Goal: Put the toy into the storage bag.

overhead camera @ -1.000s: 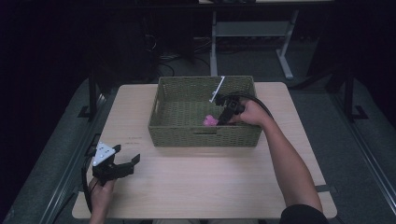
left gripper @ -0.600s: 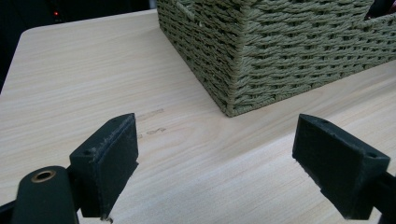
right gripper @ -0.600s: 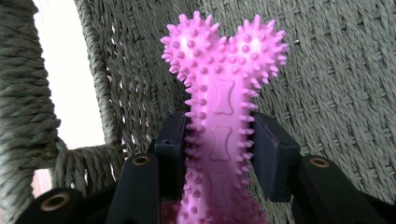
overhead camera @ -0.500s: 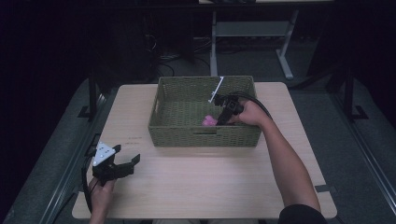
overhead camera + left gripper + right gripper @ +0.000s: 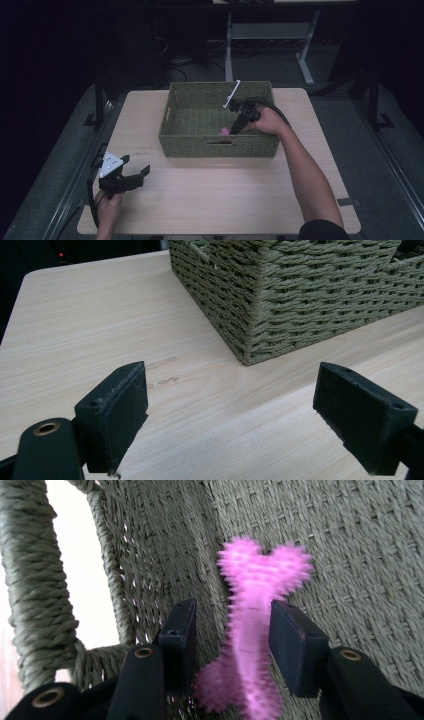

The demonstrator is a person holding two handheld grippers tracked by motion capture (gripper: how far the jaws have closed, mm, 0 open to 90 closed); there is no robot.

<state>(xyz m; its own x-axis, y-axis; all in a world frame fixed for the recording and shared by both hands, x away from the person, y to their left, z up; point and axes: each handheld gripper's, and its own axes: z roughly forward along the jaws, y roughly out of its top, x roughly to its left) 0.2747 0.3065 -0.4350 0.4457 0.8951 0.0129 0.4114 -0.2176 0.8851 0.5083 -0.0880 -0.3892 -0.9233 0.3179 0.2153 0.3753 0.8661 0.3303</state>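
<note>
A green woven basket (image 5: 220, 145) stands at the middle of the wooden table (image 5: 225, 200). Inside it, near the front wall, my right gripper (image 5: 234, 129) points down at a pink, spiky, bone-shaped toy (image 5: 225, 131). In the right gripper view the toy (image 5: 260, 575) stands blurred between the jaws of my right gripper (image 5: 232, 640). The jaws have just been opening, and a gap shows beside the left pad. My left gripper (image 5: 136, 166) rests near the table's front left corner. It is open, and its fingers (image 5: 117, 415) have only bare table between them.
The basket's corner (image 5: 300, 290) rises ahead of the left gripper. A handle slot in the basket's wall (image 5: 75, 580) is just left of the right gripper. A metal desk frame (image 5: 265, 35) stands on the floor behind the table.
</note>
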